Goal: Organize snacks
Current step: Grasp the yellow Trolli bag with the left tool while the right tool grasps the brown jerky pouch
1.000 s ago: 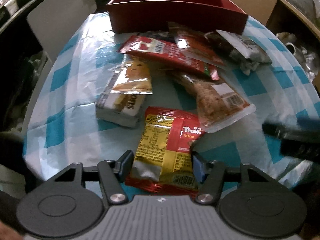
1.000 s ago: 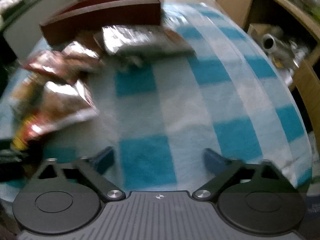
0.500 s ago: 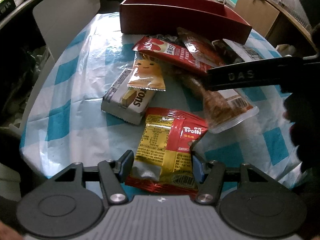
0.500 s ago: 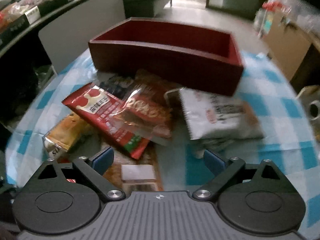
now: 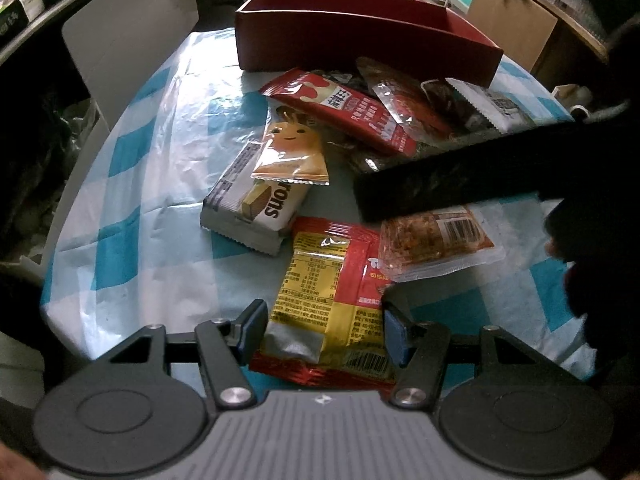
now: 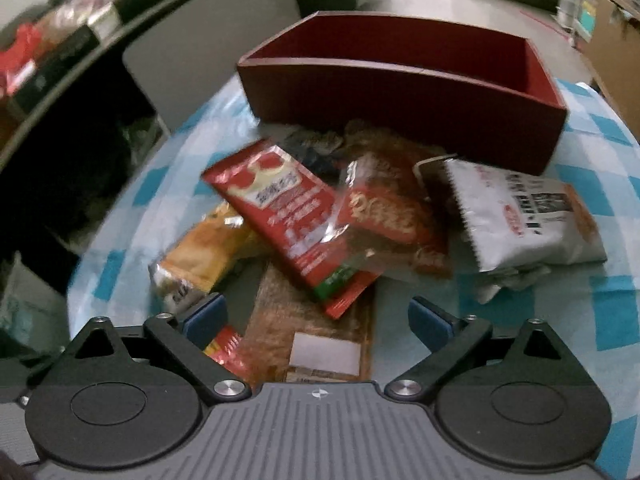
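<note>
Left gripper clamps yellow-red gummy bag at table's near edge. Right gripper, jaws opening and empty, hovers over clear brown snack pack. We judge it light, slick, crinkly; grasp across narrow width. Red box empty behind.

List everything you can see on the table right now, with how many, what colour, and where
red box: one, dark red, far end of the table, no snack visible inside
checked tablecloth: one, blue and white, under everything
long red packet: one, red, top of the pile before the box
wafer pack: one, white, left of the pile
small orange packet: one, orange, lying on the wafer pack
white crimped packet: one, white, right side
clear-wrapped bar: one, brownish, near right
yellow-red gummy bag: one, between the left gripper's pads
left gripper: black, closed on the bag
right gripper: black, opening, above the pile, holding nothing
</note>
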Tool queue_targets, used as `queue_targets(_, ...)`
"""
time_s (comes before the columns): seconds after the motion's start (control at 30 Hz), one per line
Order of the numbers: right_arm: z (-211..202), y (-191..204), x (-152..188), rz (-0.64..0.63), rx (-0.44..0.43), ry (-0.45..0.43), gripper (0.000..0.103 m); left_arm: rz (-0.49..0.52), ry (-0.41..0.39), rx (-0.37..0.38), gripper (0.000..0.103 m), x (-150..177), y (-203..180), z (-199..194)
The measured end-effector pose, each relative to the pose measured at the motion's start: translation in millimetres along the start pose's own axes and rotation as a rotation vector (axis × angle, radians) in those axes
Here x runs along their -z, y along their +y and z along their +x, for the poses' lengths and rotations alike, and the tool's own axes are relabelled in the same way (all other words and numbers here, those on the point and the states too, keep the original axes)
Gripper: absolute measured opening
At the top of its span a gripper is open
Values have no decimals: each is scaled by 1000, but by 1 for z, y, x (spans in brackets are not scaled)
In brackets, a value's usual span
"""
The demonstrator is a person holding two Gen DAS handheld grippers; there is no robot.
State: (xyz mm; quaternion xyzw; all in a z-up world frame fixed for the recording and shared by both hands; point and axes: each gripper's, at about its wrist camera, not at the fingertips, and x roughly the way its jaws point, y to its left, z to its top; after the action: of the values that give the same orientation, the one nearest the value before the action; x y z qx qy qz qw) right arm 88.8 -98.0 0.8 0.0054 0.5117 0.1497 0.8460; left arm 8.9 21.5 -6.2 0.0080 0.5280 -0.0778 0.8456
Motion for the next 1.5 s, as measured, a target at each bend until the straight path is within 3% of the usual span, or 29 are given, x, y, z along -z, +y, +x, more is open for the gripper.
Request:
queue_targets(0.13,18,2,4,-28,86,12,100,-5,2,8,54,0,1,-1)
queue_targets(0.2,16,1,3,-33,92,4,95,-8,6,11,54,-1,2,-1)
queue_targets(0.27,10,-2,7,-56,88,1,79,-12,11,15,54,-2,3,-1)
queue_targets(0.3,5,-5,10,-76,88,5,76,-12,13,16,54,-3,4,-1)
queue_targets(0.47,-12,-15,32,-138,102,61,70,-6,23,15,54,-1,4,0)
queue_targets(0.63,-33,-27,58,-96,72,113,68,10,26,-2,55,0,-1,3)
queue_targets(0.8,-36,-28,67,-92,72,102,78,28,20,-14,60,0,-7,4)
queue_targets(0.93,-33,-32,59,-64,59,66,95,65,4,-67,68,0,-12,8)
queue_targets(1.07,-24,-38,57,-30,70,73,103,48,11,-59,73,1,-6,10)
queue_targets(1.2,-23,-40,64,-26,48,25,103,62,3,-96,93,0,-6,14)
queue_targets(1.33,-24,-42,62,-45,42,47,103,48,22,-76,93,2,-1,17)
queue_targets(1.43,-24,-37,63,-77,53,80,103,39,47,-69,86,2,-1,18)
queue_targets(1.5,-22,-34,62,-112,60,105,102,48,22,-62,63,0,-4,12)
